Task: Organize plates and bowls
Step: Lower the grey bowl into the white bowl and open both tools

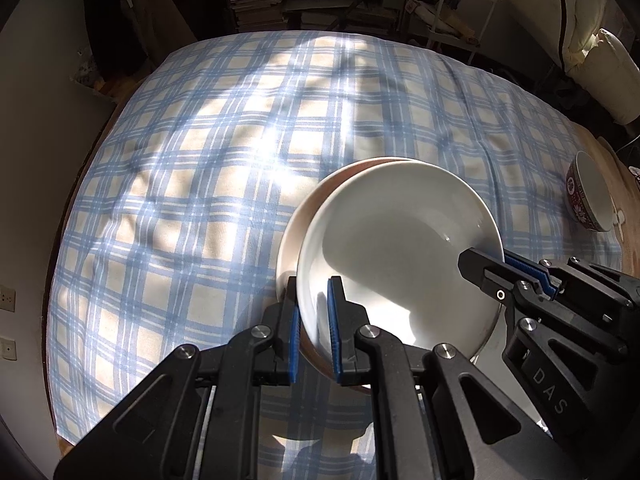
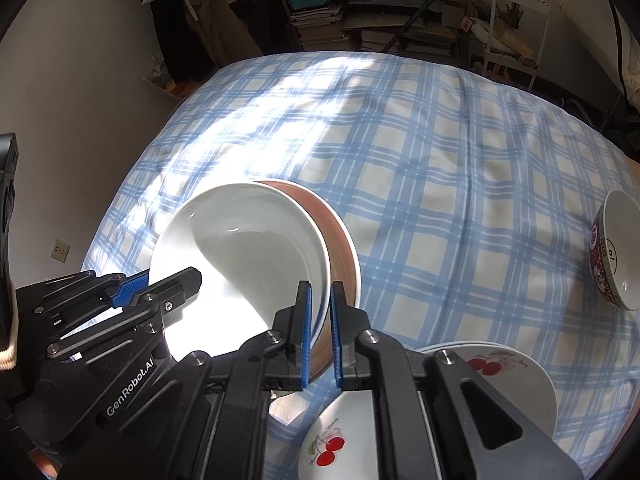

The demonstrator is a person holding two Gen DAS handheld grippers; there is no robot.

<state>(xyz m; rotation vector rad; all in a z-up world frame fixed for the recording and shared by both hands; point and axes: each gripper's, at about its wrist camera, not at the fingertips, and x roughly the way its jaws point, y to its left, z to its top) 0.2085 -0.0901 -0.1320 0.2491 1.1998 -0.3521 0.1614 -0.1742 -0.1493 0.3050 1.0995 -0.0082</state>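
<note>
Left hand-held gripper [image 1: 313, 312] pinches white bowl [image 1: 396, 256] rim; right hand-held gripper [image 2: 320, 312] pinches opposite rim. Bowl over brown plate [image 2: 340, 240], desk [image 2: 440, 160] centre. Red bowl [image 2: 614, 254] at 3 o'clock; cherry plates [image 2: 516, 376] at 5 o'clock.

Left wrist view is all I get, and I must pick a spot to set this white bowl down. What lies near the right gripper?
Observer: A cherry plate lies on the cloth just below the right gripper.
Operator: Only one?
Observer: No, a second cherry plate sits to its right.
Operator: What's under my bowl?
Observer: A brown plate; its edge is between the right gripper's pads, together with the white bowl rim.
</note>
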